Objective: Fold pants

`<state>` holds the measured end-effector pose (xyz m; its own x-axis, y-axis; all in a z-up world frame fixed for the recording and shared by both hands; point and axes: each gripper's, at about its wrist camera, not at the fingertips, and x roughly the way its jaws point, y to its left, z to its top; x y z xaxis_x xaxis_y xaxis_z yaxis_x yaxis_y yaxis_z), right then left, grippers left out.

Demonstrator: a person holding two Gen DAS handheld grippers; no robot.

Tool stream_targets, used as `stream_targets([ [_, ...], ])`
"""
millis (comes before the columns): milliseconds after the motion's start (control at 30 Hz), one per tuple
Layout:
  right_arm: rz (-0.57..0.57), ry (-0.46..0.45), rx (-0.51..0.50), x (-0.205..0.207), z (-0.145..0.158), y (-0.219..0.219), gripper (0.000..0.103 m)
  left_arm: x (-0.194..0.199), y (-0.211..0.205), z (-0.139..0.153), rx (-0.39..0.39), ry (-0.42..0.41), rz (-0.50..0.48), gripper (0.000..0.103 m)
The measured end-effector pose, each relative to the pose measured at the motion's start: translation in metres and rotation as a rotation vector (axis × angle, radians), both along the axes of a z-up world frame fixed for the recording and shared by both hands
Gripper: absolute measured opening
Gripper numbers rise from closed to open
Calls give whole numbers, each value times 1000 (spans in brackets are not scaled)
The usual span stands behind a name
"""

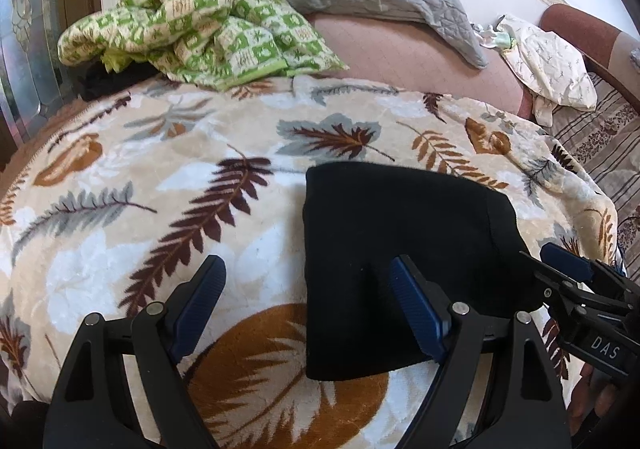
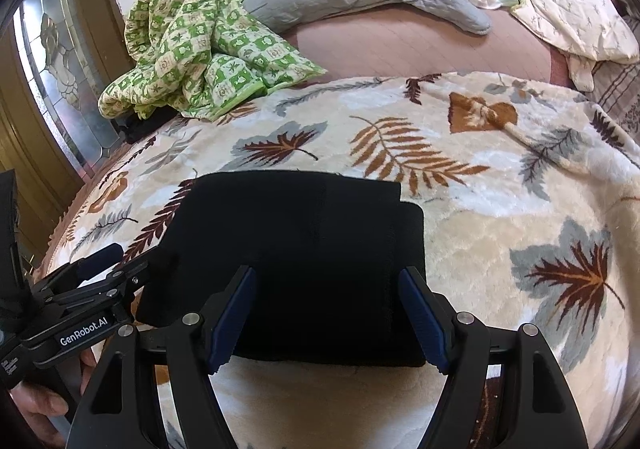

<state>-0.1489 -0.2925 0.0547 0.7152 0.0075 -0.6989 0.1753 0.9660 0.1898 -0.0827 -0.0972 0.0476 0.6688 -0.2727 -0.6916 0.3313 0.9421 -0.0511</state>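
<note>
Both the left gripper [image 1: 306, 269] and right gripper [image 2: 328, 279] tilt downward over the folded black pants [image 2: 296, 261], jaws released.

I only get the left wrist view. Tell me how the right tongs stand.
Observer: Right tongs are open over the pants' near edge, gripping nothing.
Operator: Report the fold's far right corner.
Observer: It is stepped: the layers do not line up there.
Operator: Say what is behind my left tongs.
Observer: A hand on their handle, at the pants' left side.
</note>
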Motion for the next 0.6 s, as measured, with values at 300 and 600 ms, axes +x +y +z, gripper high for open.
stream_targets([
  [300,4,-50,-66,-16,14,18,77,-18,3,16,9,-45,3,85],
  [600,21,-86,-103,-32,30,31,80,-32,15,28,-5,-76,29,85],
])
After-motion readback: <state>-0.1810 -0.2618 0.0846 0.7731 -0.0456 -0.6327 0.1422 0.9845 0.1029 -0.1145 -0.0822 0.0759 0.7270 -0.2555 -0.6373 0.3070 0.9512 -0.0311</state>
